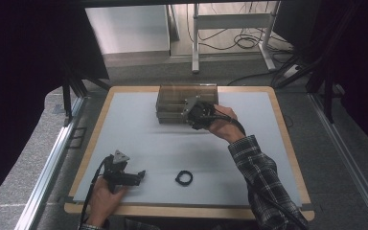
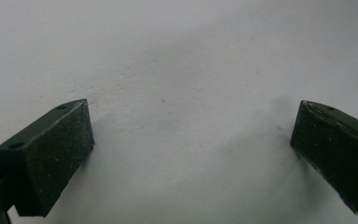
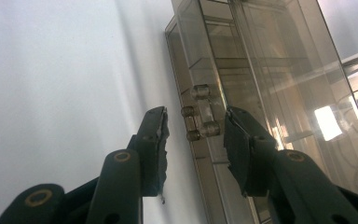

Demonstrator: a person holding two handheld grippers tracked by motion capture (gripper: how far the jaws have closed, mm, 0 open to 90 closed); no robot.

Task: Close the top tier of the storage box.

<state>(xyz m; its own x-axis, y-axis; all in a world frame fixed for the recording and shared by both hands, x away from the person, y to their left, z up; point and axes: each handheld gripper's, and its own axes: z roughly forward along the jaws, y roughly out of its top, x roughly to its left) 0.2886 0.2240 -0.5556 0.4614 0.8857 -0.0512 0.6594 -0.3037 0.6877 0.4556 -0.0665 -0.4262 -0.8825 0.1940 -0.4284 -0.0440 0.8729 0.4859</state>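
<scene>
Where jaws straddle box latch (image 3: pixel 199 113), clearance either side.

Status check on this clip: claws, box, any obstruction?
Right claw open astride the latch of the smoky clear box. Left claw open, idle on the mat. Black ring lies apart; nothing blocking.

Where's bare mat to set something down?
Free: the whole left half of the grey mat, between the clear box and the left gripper; also the right strip beyond the plaid sleeve. Crowded: the box front, where the right gripper works, and around the black ring.
</scene>
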